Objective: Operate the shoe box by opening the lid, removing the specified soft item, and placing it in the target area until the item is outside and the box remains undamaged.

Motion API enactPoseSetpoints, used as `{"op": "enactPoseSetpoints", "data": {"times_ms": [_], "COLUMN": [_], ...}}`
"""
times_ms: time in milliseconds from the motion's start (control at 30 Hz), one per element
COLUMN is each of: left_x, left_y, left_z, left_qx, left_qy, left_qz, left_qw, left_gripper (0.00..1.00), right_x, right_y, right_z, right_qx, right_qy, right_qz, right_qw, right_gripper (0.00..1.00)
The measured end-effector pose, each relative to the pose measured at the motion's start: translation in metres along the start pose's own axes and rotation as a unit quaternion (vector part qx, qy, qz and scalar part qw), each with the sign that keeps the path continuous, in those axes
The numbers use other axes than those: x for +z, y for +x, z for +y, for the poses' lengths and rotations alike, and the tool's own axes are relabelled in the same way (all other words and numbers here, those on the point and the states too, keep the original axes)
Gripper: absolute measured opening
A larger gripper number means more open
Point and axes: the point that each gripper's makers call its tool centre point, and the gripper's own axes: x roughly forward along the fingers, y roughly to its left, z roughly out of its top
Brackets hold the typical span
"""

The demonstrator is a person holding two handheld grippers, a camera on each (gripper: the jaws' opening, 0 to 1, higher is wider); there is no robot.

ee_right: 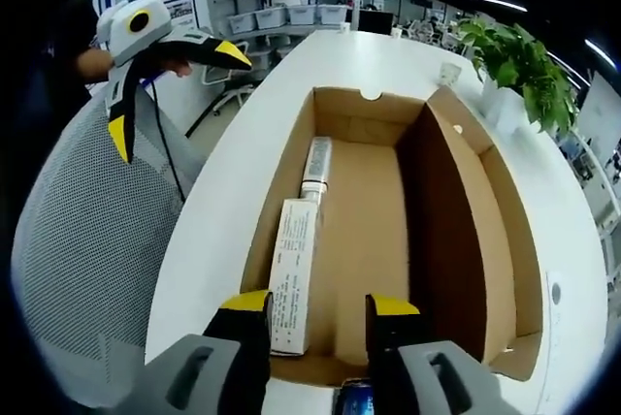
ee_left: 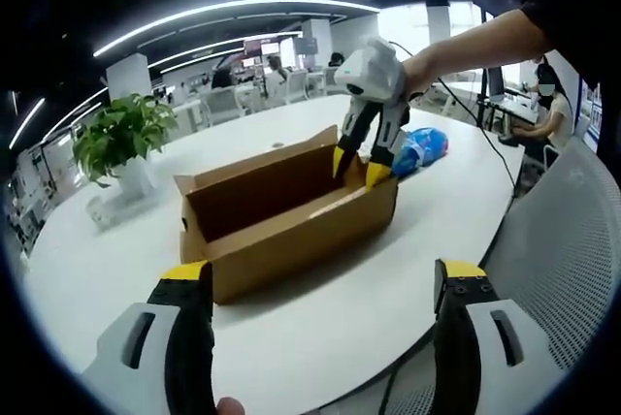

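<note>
Yellow-tipped jaws of the left tool (ee_left: 325, 284) rise at the bottom of the left gripper view, spread wide with nothing between them, held back from the brown shoe box (ee_left: 291, 216) on the white counter (ee_left: 116, 270). Going left to right across that view: a potted plant (ee_left: 121, 143) stands at the far left of the counter, well apart from the box; the box sits mid-counter with its lid already folded up; the right tool (ee_left: 361, 168) reaches down from a person's hand over the box's right end, its jaws slightly parted and gripping nothing; just beyond that end lies a blue soft item (ee_left: 422, 148), on the counter and outside the box.

In the right gripper view, the left tool (ee_right: 170, 85) shows at upper left, open. Below, the right tool (ee_right: 318, 310) hovers over the box's near wall, jaws a little apart and empty. Inside the shoe box (ee_right: 485, 231) a long white carton (ee_right: 291, 274) and a smaller silver packet (ee_right: 315, 168) lie along the left wall.

Judging from this, the lid step is done and the soft item appears to be out already, if the blue bundle is the one meant. What remains seems to be lifting the right tool clear without catching the cardboard walls, or, should the blue item need shifting, pinching it gently.
</note>
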Motion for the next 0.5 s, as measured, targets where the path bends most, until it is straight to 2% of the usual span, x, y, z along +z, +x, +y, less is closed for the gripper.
{"op": "enactPoseSetpoints", "data": {"times_ms": [267,400,500], "left_x": [0.000,0.000,0.000], "left_y": [-0.001,-0.001,-0.001], "left_z": [0.001,0.003,0.003], "left_qx": [0.003,0.005,0.006], "left_qy": [-0.001,-0.002,-0.002], "left_qz": [-0.001,-0.001,-0.001], "left_qw": [1.0000,1.0000,1.0000], "left_gripper": [0.94,0.94,0.94], "right_x": [0.002,0.001,-0.003], "right_y": [0.011,0.011,0.009], "right_z": [0.004,0.008,0.001], "right_qx": [0.006,0.013,-0.006], "right_qy": [-0.011,-0.034,-0.057], "right_qz": [0.003,0.007,0.022], "right_qw": [0.9999,0.9993,0.9981], "right_gripper": [0.31,0.22,0.15]}}
